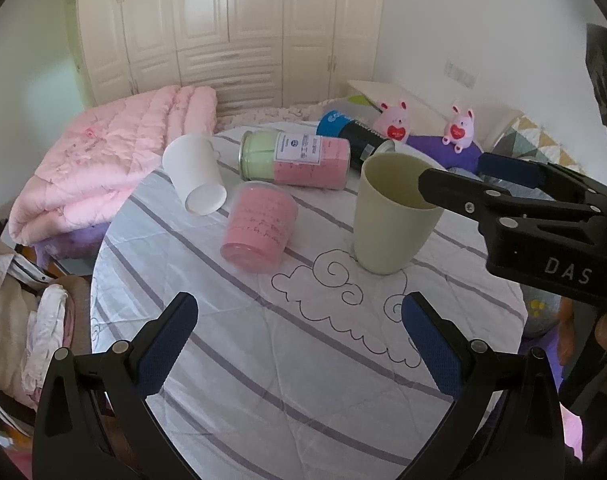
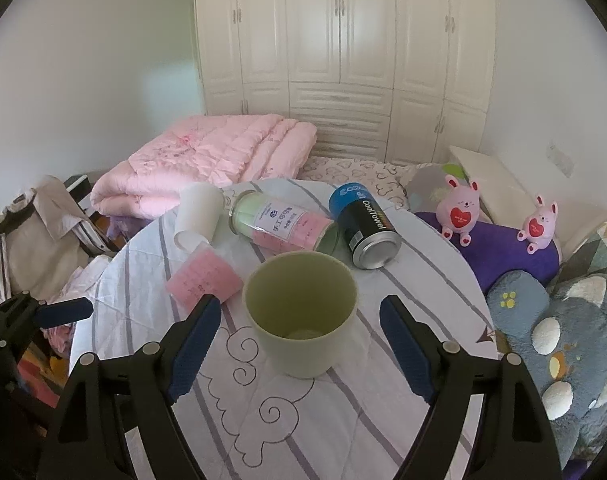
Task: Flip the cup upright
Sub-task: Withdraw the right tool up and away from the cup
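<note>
A pale green cup [image 1: 391, 216] stands upright, mouth up, on the round cloth-covered table [image 1: 287, 360]. It also shows in the right wrist view [image 2: 303, 312]. My right gripper [image 2: 301, 344] is open, its fingers on either side of the cup and apart from it. In the left wrist view the right gripper [image 1: 455, 176] reaches in from the right, level with the cup's rim. My left gripper [image 1: 299, 344] is open and empty, above the table in front of the cup.
A white paper cup [image 1: 195, 178], a pink jar [image 1: 259, 228], a green-pink jar [image 1: 295, 160] and a black-blue can [image 2: 363, 228] lie on their sides behind the cup. A pink quilt [image 1: 103, 160] lies far left; plush toys [image 2: 459, 208] right.
</note>
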Tool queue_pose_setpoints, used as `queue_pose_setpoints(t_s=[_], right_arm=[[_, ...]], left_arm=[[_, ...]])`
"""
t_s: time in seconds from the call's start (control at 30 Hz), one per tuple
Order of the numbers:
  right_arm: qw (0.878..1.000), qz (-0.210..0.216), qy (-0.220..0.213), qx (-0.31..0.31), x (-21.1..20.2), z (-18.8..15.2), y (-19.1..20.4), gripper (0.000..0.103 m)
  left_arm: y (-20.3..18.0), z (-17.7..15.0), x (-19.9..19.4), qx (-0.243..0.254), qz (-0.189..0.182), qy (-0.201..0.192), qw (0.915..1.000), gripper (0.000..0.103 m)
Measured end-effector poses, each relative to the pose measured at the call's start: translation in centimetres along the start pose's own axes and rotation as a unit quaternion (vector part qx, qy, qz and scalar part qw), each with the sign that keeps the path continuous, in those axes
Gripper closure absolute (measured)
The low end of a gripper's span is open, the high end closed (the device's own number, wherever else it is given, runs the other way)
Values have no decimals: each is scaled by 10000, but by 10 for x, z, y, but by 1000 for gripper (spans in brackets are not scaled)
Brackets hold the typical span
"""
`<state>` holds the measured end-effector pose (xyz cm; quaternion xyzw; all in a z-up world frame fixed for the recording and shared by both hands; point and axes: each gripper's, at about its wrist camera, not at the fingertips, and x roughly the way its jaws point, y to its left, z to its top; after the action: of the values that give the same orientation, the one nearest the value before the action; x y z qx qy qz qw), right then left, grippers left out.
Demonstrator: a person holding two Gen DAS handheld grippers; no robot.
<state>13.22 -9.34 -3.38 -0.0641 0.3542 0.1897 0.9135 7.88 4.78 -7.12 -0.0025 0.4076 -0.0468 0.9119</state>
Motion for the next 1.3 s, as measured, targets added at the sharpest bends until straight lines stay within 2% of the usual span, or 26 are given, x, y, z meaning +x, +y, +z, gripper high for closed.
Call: queue_pose_setpoints(t_s=[0.37,0.63,0.77,1.07,1.3], right_arm=[[9998,-8,-105,176,-45,7,-5,20],[9984,-4,-535,179,-80,16,-7,20],[9961,-237,-830,152,-98,17,-9,20],[9899,-544,-1283,263,-112,13,-17,20],[9867,-558,-1484,364,-116,12,-26,20]], left_arm=[[-2,12,-44,-77,168,-581,9981,0],[-8,30,-80,-164,307,-1207,9921,0],[-16,34,-93,-134,441,-1468,9881,0],[-28,42,-102,-216,570,-1661,9842,0],[-35,48,-102,-221,604,-1736,9827,0]])
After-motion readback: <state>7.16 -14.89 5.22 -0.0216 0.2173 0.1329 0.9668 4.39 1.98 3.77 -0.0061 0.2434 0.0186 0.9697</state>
